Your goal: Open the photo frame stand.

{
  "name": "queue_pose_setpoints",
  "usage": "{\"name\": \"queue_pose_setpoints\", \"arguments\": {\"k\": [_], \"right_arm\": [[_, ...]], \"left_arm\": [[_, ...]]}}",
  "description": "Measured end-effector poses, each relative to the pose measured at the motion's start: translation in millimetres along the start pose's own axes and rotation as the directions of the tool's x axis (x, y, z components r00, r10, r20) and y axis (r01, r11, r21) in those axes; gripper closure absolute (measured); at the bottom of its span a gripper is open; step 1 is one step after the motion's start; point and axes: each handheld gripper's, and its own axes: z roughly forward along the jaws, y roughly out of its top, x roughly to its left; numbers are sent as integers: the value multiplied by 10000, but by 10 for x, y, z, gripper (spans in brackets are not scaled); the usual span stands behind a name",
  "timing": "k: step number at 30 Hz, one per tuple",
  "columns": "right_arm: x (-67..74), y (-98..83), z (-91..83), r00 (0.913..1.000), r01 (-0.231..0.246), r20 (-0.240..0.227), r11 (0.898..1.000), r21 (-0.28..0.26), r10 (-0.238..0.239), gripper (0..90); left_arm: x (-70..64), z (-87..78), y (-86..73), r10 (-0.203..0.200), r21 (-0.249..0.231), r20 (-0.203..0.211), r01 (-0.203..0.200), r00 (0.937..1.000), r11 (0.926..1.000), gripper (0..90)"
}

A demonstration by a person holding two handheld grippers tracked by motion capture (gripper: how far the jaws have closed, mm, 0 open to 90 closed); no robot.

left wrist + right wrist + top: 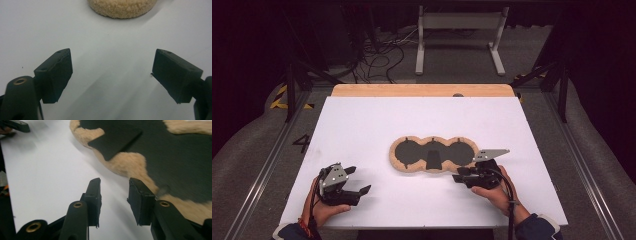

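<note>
the tan fleecy three-lobed mat with a black inner face (pixel 433 154) lies flat at the centre of the white table (pixel 362 125). a small black flap (pixel 434 159) rests across its middle. the right gripper (pixel 462 176) sits at the mat's five o'clock edge, jaws slightly apart, nothing between them. the left gripper (pixel 357 180), at eight o'clock and well apart from the mat, has its jaws wide and empty. both seem between grasps; next, each needs to close on a rim. nothing blocks the way.
</note>
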Motion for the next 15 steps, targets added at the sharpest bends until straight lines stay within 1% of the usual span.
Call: {"name": "queue_pose_setpoints", "arguments": {"k": [1,3,4,6,7,9,11,13,14,15], "right_arm": [[8,21,41,9999,-80,-140,10000,42,80,626],[19,55,116,9992,-179,-350,9998,69,181,626],[23,71,152,9987,-233,-456,9997,118,238,627],[39,100,222,9984,-248,-499,9993,261,261,631],[43,108,247,9976,-262,-629,9992,313,282,632],[54,122,296,9975,-279,-637,9986,452,308,627],[49,138,330,9962,-347,-780,9983,473,384,628],[38,162,355,9954,-543,-771,9976,436,576,627],[25,177,369,9924,-749,-952,9966,328,777,617],[14,185,381,9914,-868,-957,9957,334,896,612]], "left_arm": [[-5,2,-1,-8,57,-45,8,10000,10000,169],[-2,13,0,18,54,22,-18,10000,10000,166],[-2,13,2,22,74,-46,-22,10000,10000,165],[1,14,5,30,38,-15,-30,10000,10000,161],[-1,14,6,41,55,-44,-41,10000,10000,161],[-4,17,6,35,69,-13,-35,10000,10000,160],[-7,19,7,35,68,-7,-35,10000,10000,160],[-8,21,8,30,77,-12,-30,10000,10000,159],[-9,18,9,19,79,-37,-19,10000,10000,157],[-8,18,10,11,66,-26,-11,10000,10000,155]]}}
